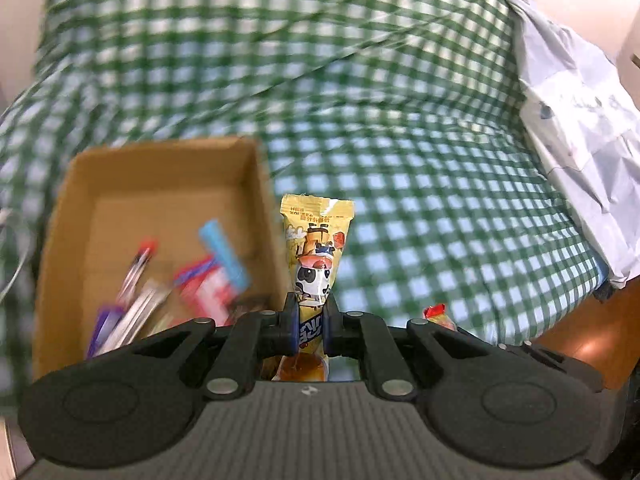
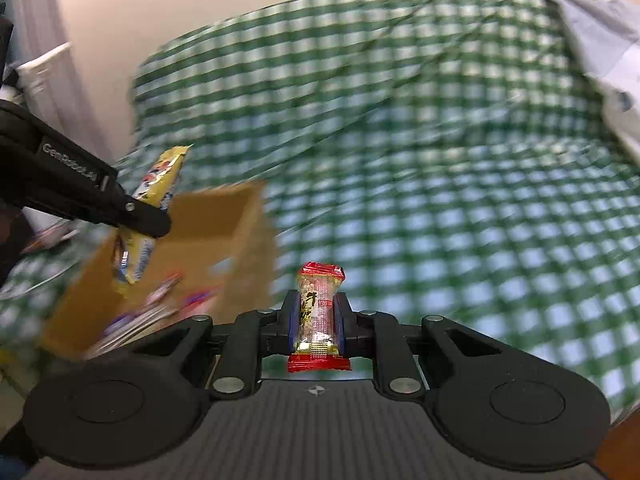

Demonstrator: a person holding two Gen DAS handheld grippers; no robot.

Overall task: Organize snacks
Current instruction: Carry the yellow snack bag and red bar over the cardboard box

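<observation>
My left gripper is shut on a yellow snack packet with a cartoon cow, held upright just right of an open cardboard box. The box holds several wrapped snacks. My right gripper is shut on a red and clear candy bar, held above the cloth to the right of the box. In the right wrist view the left gripper shows at the left, holding the yellow packet over the box.
A green and white checked cloth covers the table. A crumpled white plastic bag lies at the right. A small red-wrapped candy shows beside the left gripper. The brown table edge shows at the lower right.
</observation>
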